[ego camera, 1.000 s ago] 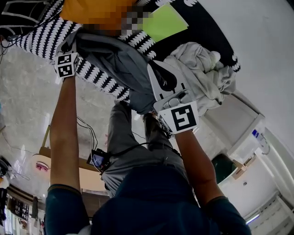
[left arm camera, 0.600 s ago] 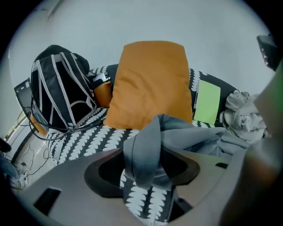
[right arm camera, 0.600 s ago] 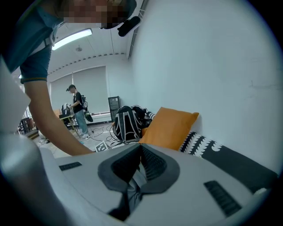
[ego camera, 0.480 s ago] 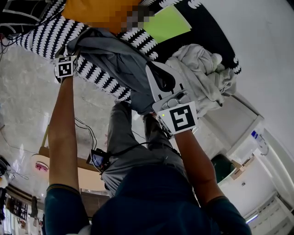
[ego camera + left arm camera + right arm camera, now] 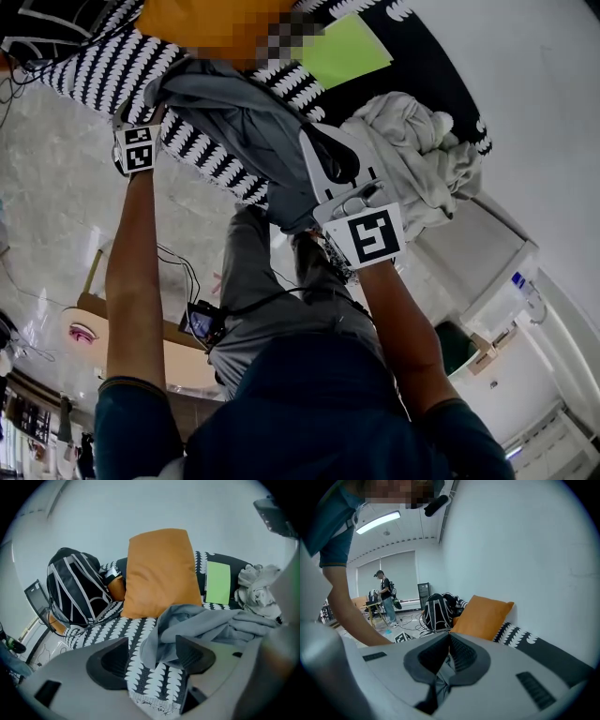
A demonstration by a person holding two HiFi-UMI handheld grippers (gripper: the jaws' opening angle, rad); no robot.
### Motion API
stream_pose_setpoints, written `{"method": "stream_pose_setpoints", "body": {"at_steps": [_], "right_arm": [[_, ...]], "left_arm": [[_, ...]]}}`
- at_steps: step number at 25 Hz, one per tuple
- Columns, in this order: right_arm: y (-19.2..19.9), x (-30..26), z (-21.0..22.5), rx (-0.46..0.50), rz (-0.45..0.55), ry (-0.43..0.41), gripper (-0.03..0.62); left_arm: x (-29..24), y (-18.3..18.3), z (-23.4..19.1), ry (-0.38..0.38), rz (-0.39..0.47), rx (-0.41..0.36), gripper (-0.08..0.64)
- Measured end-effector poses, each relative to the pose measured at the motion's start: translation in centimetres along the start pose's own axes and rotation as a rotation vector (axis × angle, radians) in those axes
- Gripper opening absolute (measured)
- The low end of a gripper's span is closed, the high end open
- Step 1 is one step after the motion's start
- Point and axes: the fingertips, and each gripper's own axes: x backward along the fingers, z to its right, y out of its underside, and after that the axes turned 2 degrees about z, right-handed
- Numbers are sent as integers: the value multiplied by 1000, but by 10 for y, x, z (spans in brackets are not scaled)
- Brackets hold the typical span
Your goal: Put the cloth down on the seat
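Note:
The grey cloth (image 5: pixel 234 122) lies stretched across the black-and-white patterned seat (image 5: pixel 84 70). My left gripper (image 5: pixel 152 658) stands open just above the seat's front edge. Its jaws have just been opening. A loose corner of the grey cloth (image 5: pixel 206 630) rests between them near the right pad (image 5: pixel 194 656), and neither pad presses on it. My right gripper (image 5: pixel 449 651) is shut on the cloth's other end, and a grey fold (image 5: pixel 440 679) hangs below its pads. In the head view the right gripper's marker cube (image 5: pixel 375 236) sits at the cloth's near right end.
An orange cushion (image 5: pixel 161 571) leans on the seat back, with a green sheet (image 5: pixel 218 583) to its right. A crumpled white cloth pile (image 5: pixel 412 150) lies right of the grey cloth. A black striped backpack (image 5: pixel 75 590) sits at the seat's left end. A person (image 5: pixel 385 597) stands far off.
My left gripper has opened, let go of the cloth's left end, and drawn back a little from it. That end now lies on the seat. The right gripper has stayed put.

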Motion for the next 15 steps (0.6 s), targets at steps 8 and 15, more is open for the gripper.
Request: {"method": "stream_pose_setpoints", "body": {"at_steps": [8,15], "right_arm": [[-16,15,-2,2,26,-22,14],[-45,30,-9,28,80,-51,14]], "left_arm": [[61,-54,33,16,185,-88,177],[135,-119,57,53,376,-104,7]]}}
